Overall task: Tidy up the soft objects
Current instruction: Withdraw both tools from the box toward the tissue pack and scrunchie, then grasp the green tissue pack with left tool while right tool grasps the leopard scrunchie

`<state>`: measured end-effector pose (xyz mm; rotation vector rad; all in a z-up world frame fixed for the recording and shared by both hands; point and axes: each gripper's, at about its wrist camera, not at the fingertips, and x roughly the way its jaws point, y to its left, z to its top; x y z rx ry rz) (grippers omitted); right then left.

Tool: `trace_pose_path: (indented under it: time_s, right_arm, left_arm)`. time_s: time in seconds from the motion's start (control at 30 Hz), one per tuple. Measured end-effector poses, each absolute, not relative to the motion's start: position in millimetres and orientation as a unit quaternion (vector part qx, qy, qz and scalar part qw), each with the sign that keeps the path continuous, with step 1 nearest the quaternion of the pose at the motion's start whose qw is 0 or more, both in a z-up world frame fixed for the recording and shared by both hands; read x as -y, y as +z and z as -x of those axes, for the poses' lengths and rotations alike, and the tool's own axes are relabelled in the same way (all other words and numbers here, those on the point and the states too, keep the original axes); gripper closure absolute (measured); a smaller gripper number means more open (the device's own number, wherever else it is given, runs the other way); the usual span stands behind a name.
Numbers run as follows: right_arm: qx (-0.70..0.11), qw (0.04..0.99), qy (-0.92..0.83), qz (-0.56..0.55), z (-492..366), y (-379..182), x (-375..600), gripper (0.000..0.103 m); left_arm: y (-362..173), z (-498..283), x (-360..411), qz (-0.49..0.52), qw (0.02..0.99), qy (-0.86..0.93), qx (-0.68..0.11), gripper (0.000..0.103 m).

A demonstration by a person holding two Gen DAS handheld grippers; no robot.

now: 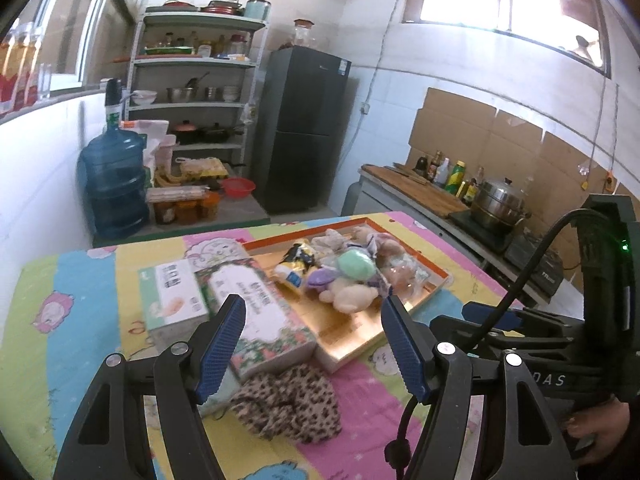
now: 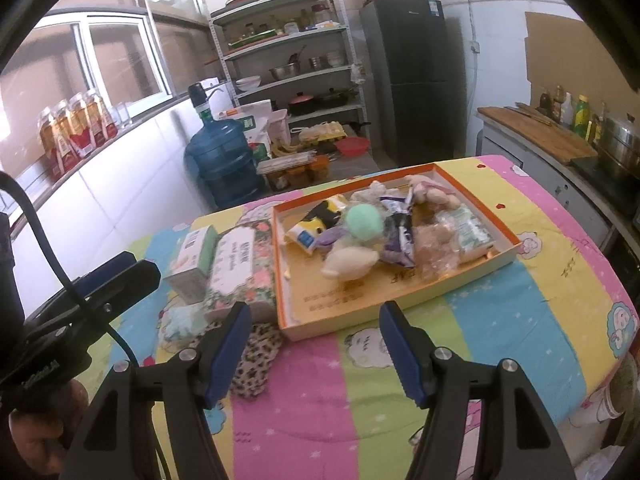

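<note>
Lettering "DAS" on right gripper (image 1: 486,318) (partly hidden); box (image 2: 394,254) print unreadable.

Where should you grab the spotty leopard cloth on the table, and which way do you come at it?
Pinch a raised fold near the middle of the leopard cloth, coming down from above. It lies crumpled and floppy on the quilt, right against the floral box, so a sideways approach would probably just push it.
</note>
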<state>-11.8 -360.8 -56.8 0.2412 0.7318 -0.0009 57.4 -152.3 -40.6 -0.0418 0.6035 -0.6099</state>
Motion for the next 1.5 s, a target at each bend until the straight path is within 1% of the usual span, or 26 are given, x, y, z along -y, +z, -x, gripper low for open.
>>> trace_pose_path:
  time_s: [0.43,0.77,1.07,1.5]
  right_arm:
    - [-0.362,0.926,0.02,-0.104,16.7,-60.0,313.5,0.037]
    - [-0.386,0.916,0.047,-0.097,7.4,-76.2,284.6,0.037]
    - [-0.435,0.891,0.067,-0.111,-14.6,-115.9,267.4,0.037]
    - [-0.463,0.879,0.049,-0.103,-39.0,-155.6,262.2,0.037]
  left_arm:
    - [-56.4,-46.6,80.1,0.032,0.919,-0.251,-0.303,0.031]
    - [-73.2,-47.3,44.1,0.041,0.921,-0.222,-0.319,0.031]
    - [-87.6,-55.0,35.2,0.042,0.918,-0.209,-0.336,0.031]
    - [-108.5,-72.7,39.6,0.024,0.905,-0.229,-0.358,0.031]
